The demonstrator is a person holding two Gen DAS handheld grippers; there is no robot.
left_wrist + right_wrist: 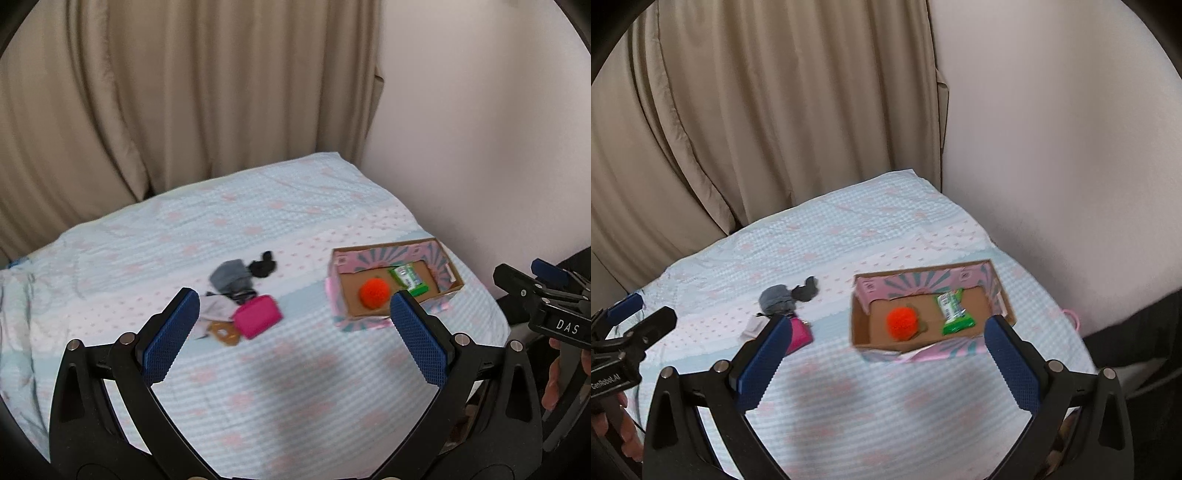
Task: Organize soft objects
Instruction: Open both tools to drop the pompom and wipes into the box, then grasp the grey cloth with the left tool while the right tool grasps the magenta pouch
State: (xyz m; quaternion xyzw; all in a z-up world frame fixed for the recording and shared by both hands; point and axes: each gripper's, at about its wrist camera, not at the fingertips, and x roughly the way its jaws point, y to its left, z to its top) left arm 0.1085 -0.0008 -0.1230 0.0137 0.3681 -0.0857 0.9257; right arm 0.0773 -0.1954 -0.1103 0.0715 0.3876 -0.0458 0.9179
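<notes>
A cardboard box (923,282) with pink patterned walls lies open on the bed. Inside it are an orange fuzzy ball (902,323) and a green snack packet (955,312). To its left is a small heap: a pink pouch (256,315), a grey cloth (231,277), a black cloth (263,265), a white piece (214,310) and a brown flat piece (223,334). My left gripper (295,299) is open above the sheet in front of the heap, holding nothing. My right gripper (888,321) is open in front of the box, also holding nothing.
The bed (295,387) has a light blue checked sheet with pink patches. Beige curtains (166,92) hang behind it, and a pale wall (480,129) borders its right side. A hand (554,380) holds the right gripper (517,268) at the right edge.
</notes>
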